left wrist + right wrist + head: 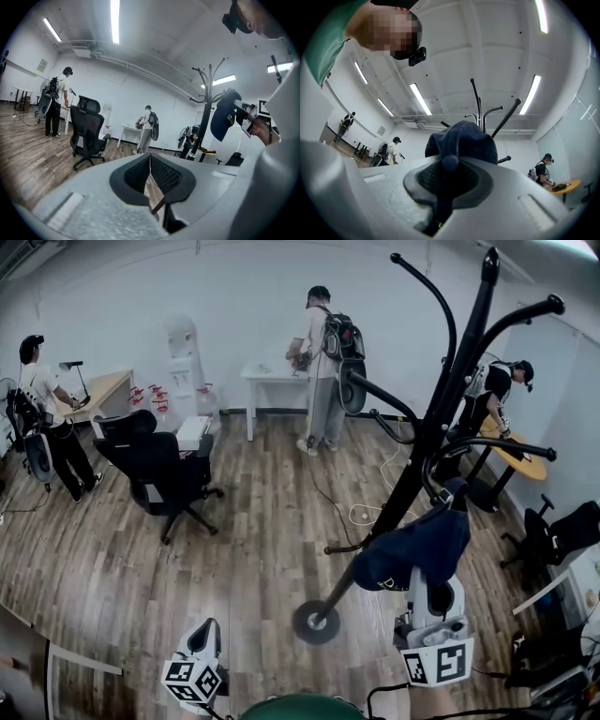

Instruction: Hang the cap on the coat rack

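Observation:
A navy cap (417,547) hangs from my right gripper (433,589), which is shut on its cloth. The cap's upper edge sits by a low hook (456,491) of the black coat rack (441,418); whether they touch I cannot tell. In the right gripper view the cap (461,140) bulges up out of the right gripper (449,166), with the rack's hooks (480,110) behind it. My left gripper (208,629) is held low at the left, pads together and nothing in it. From the left gripper (150,159) view, the cap (226,121) shows beside the rack (206,103).
The rack's round base (317,622) stands on the wood floor just ahead of me. A black office chair (155,465) is at the left. Three people work at tables: far left (42,409), at the back (323,362), at the right (492,395). A cable (370,512) lies on the floor.

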`<act>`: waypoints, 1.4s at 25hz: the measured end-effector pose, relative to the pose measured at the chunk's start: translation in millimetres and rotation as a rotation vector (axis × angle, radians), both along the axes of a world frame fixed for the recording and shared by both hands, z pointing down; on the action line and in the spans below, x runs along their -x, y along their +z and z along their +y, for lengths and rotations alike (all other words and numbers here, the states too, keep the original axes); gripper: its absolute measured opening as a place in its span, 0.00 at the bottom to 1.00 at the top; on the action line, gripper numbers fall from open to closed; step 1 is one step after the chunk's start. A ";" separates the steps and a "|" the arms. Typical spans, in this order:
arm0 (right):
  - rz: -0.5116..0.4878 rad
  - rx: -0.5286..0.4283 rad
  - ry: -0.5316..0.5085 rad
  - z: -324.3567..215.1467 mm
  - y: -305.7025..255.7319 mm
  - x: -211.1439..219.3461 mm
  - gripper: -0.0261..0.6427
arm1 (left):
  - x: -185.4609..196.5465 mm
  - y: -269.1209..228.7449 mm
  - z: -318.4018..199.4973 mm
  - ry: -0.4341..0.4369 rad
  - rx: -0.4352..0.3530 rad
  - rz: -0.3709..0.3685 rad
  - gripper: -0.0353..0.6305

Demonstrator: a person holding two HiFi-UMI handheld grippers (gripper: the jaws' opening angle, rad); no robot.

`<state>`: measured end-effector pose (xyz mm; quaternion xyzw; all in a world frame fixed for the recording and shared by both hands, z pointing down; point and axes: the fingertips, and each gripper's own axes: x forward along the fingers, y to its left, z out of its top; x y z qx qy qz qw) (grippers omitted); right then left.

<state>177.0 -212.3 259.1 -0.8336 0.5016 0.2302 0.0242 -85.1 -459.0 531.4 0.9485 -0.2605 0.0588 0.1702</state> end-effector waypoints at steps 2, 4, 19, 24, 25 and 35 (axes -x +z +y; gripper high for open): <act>0.002 -0.002 0.009 -1.6 -2.0 0.4 0.08 | -1.7 0.4 -4.2 0.005 0.003 0.001 0.07; -0.009 0.006 0.017 -4.6 1.2 -2.2 0.08 | -3.8 1.2 -8.2 0.012 0.006 0.003 0.07; -0.145 0.089 0.083 -19.9 53.9 -57.5 0.08 | -13.9 7.1 -11.1 0.028 0.022 -0.010 0.07; -0.148 0.116 0.096 -30.8 63.8 -73.9 0.08 | -9.1 9.1 -10.2 0.012 0.027 -0.017 0.07; -0.145 0.120 0.099 -32.9 64.7 -77.1 0.08 | -8.4 9.2 -10.0 0.009 0.026 -0.018 0.07; -0.128 0.171 0.084 -46.5 79.7 -84.7 0.10 | -8.6 12.4 -0.9 -0.015 0.037 -0.019 0.07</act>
